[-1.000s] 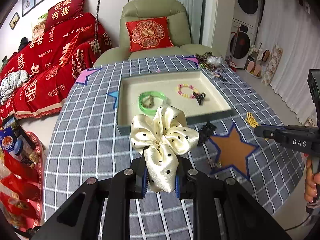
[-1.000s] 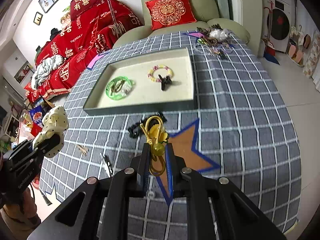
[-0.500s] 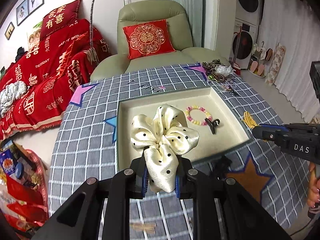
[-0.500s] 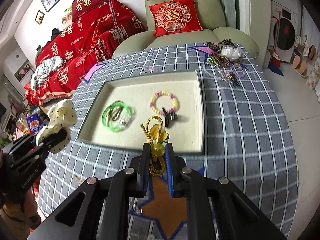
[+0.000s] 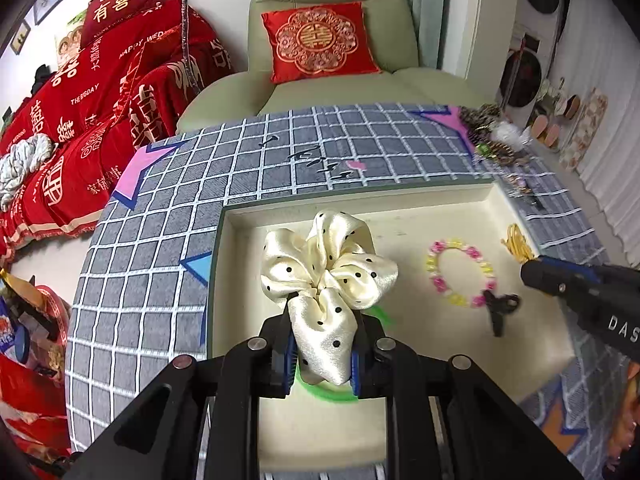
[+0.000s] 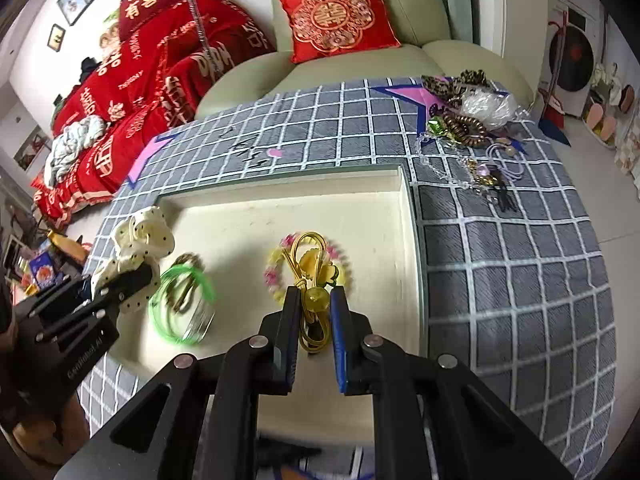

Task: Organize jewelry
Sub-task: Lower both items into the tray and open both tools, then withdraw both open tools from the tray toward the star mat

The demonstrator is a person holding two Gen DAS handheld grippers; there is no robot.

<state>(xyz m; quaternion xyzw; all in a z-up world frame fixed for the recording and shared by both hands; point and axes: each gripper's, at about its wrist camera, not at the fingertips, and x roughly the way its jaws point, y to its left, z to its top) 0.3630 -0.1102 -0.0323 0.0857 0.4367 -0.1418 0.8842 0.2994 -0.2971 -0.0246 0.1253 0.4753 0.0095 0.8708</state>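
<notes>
My left gripper (image 5: 323, 338) is shut on a cream satin scrunchie with black dots (image 5: 326, 272), held over the left half of the cream tray (image 5: 360, 210). A green bangle (image 5: 332, 394) lies in the tray right under it, mostly hidden. My right gripper (image 6: 314, 300) is shut on a yellow hair tie with a bead and flower (image 6: 310, 268), above the pink-and-yellow bead bracelet (image 6: 274, 278) in the tray (image 6: 406, 216). The right wrist view also shows the left gripper (image 6: 120, 284) with the scrunchie (image 6: 140, 236) beside the green bangle (image 6: 184, 300). A black claw clip (image 5: 500, 308) lies by the bracelet (image 5: 460, 270).
A pile of loose jewelry and hair ties (image 6: 468, 124) sits on the grey checked tablecloth (image 6: 500, 260) at the far right corner. A green armchair with a red cushion (image 6: 340, 20) stands behind the table. Red bedding (image 5: 100, 80) lies to the left.
Both grippers have moved forward from the table's near edge to above the tray, each still holding its item. The tray's contents have not shifted.
</notes>
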